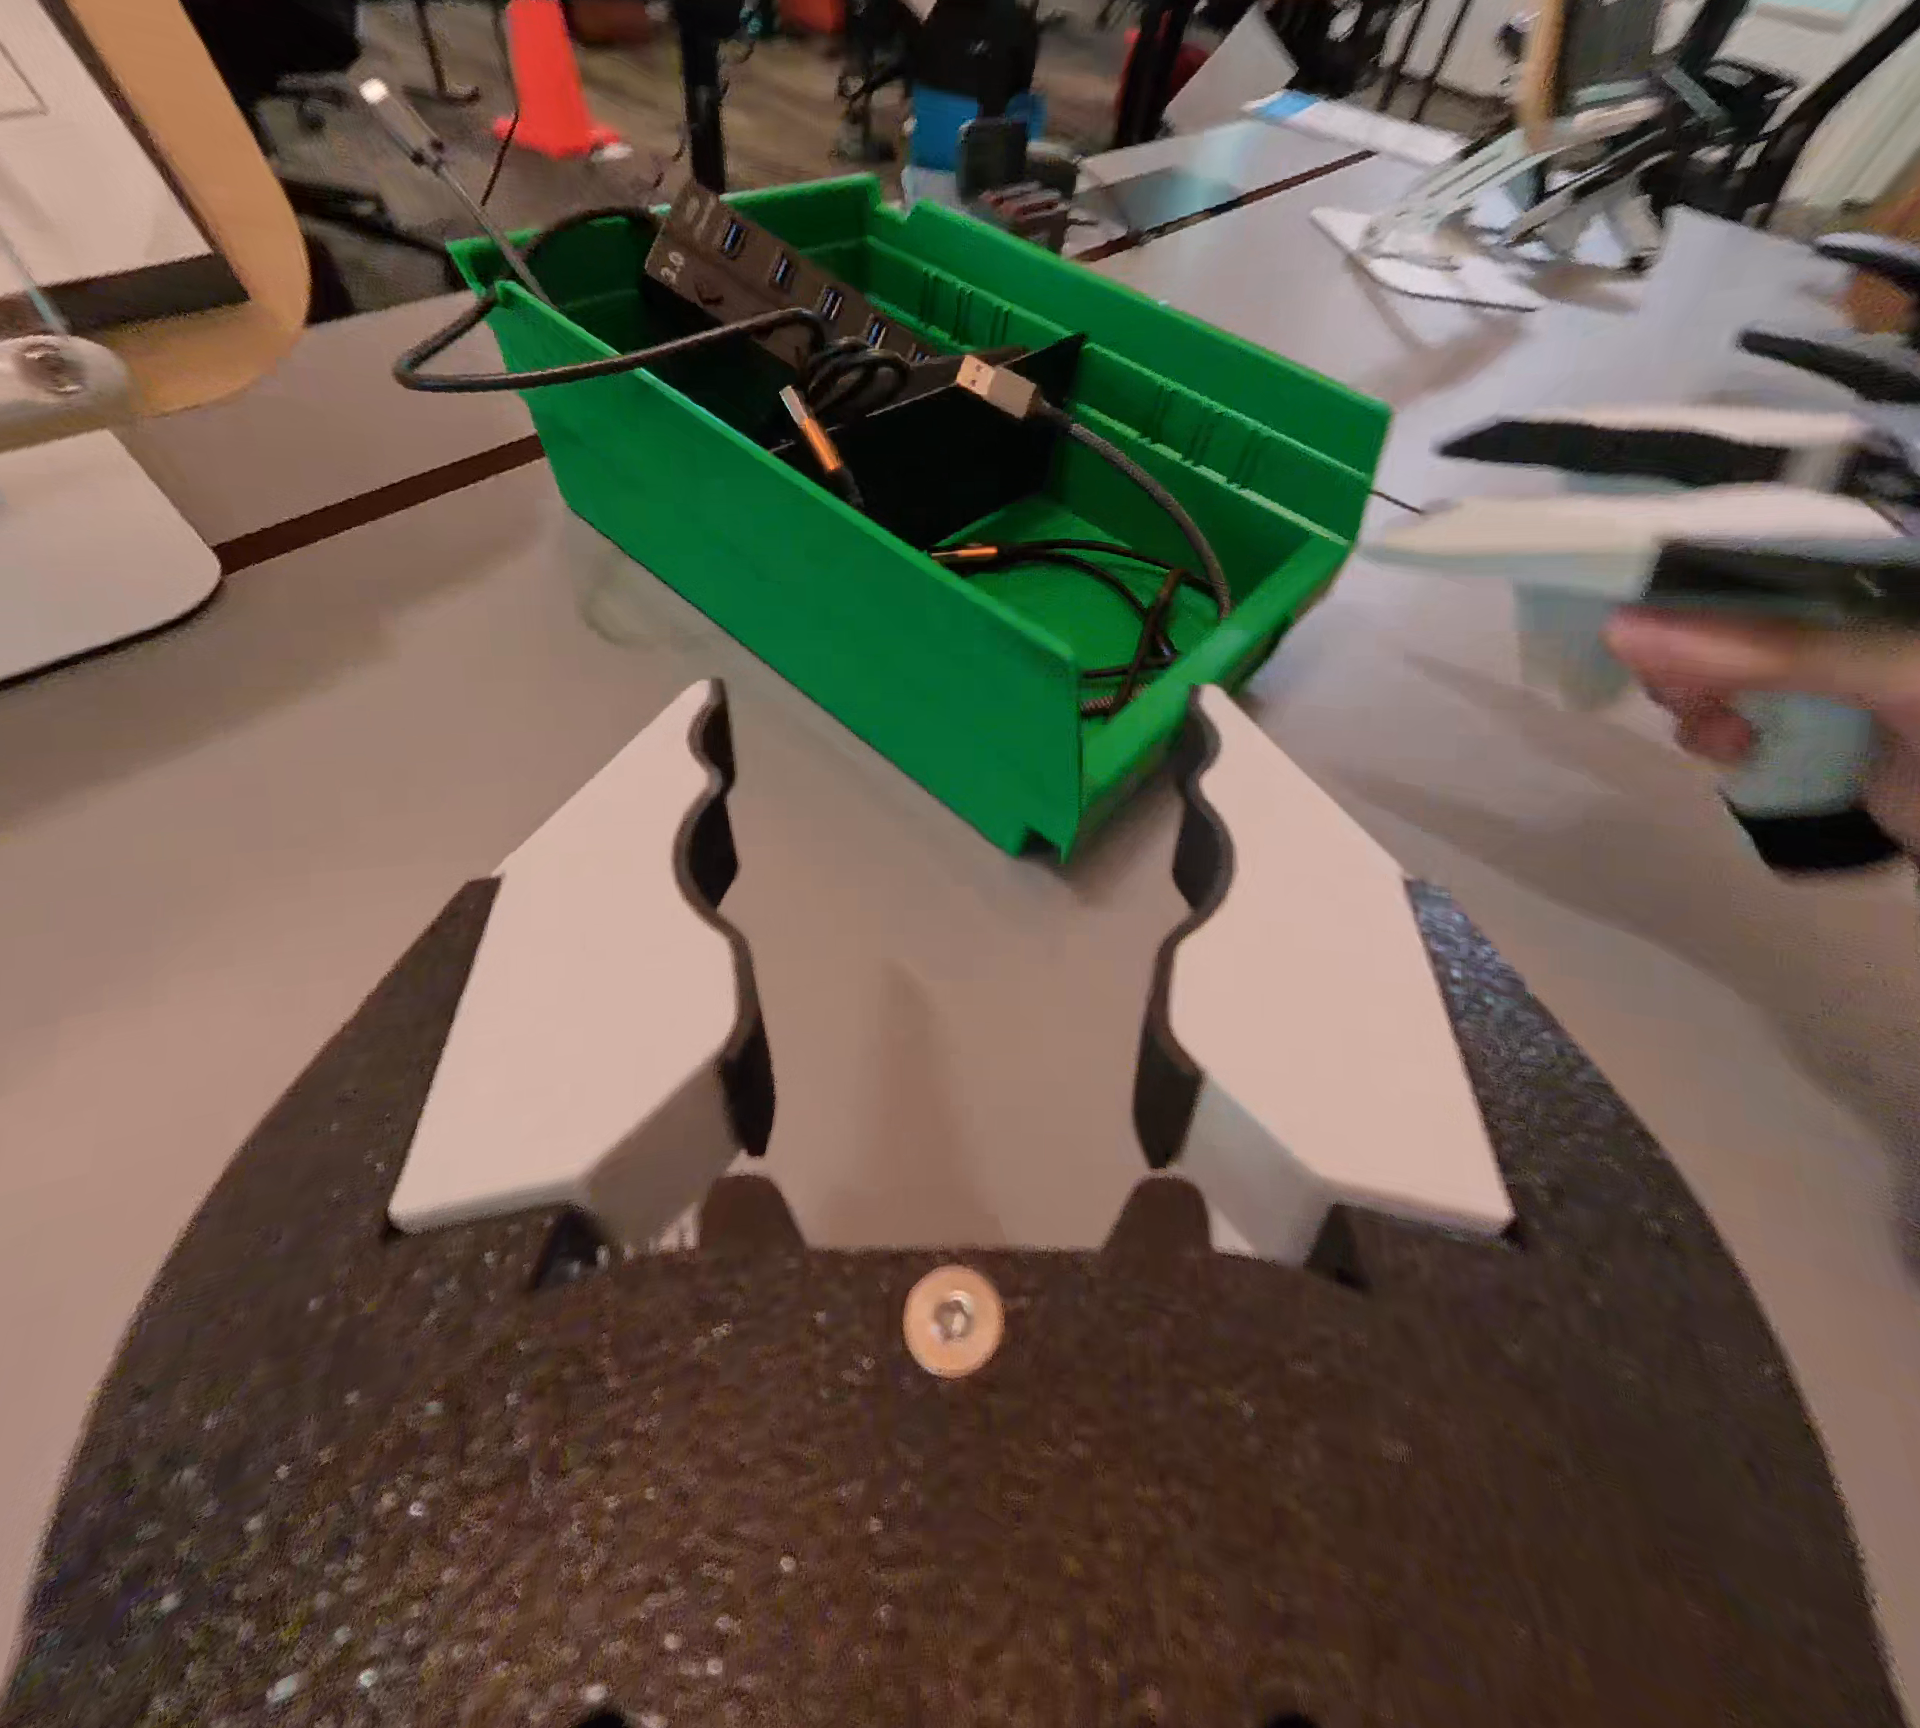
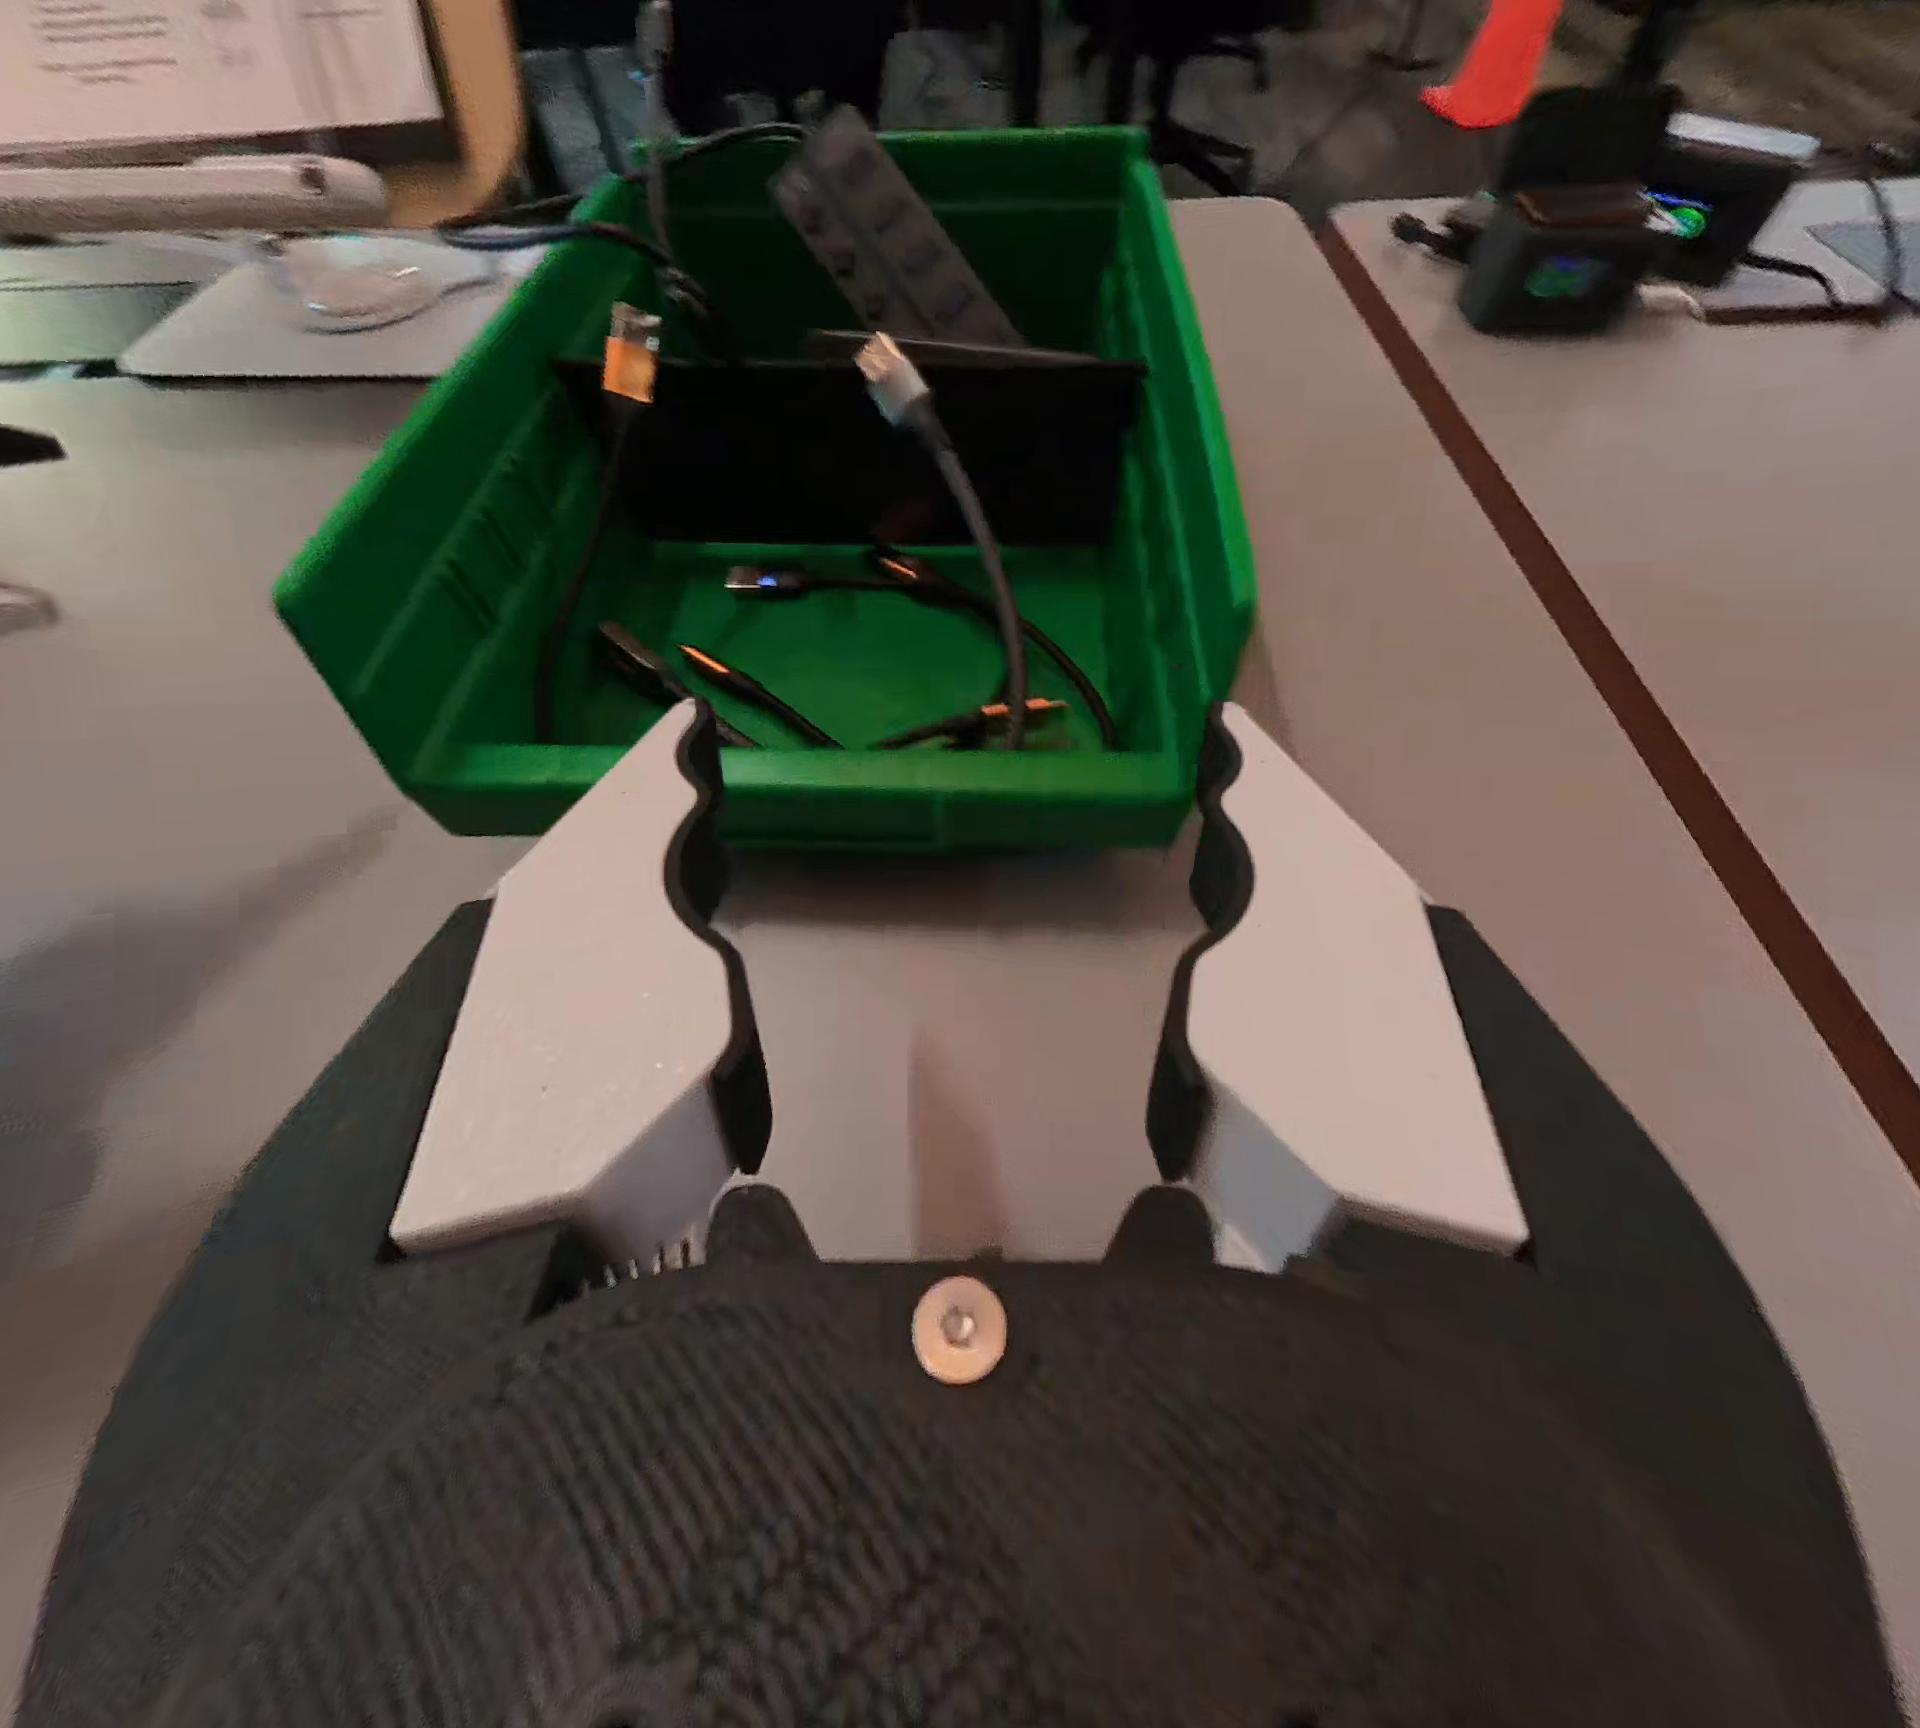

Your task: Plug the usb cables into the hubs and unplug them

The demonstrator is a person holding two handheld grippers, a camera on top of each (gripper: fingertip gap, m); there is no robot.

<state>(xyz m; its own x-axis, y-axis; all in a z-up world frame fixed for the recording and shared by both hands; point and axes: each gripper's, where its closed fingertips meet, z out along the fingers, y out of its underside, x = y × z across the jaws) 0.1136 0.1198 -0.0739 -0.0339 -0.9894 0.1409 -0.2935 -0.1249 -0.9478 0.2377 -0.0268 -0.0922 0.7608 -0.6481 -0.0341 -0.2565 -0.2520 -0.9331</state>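
A green bin (image 1: 831, 598) (image 2: 343, 577) sits on the grey table. A black divider (image 2: 883, 452) splits it. A black USB hub (image 1: 769, 276) (image 2: 894, 234) leans in the far compartment. Several USB cables lie in the near compartment; a grey plug (image 1: 997, 385) (image 2: 894, 379) and an orange-collared plug (image 1: 810, 431) (image 2: 631, 359) stick up, unplugged. My left gripper (image 1: 956, 712) is open and empty, just short of the bin's near corner. My right gripper (image 2: 961, 733) is open and empty at the bin's front wall; it also shows in the left wrist view (image 1: 1662, 483).
A white monitor base (image 1: 83, 566) stands left on the table. A black charger block (image 2: 1558, 255) sits on the adjoining table at right. An orange cone (image 1: 545, 68) and other desks stand beyond the table edge. A hand (image 1: 1766, 691) holds the right gripper.
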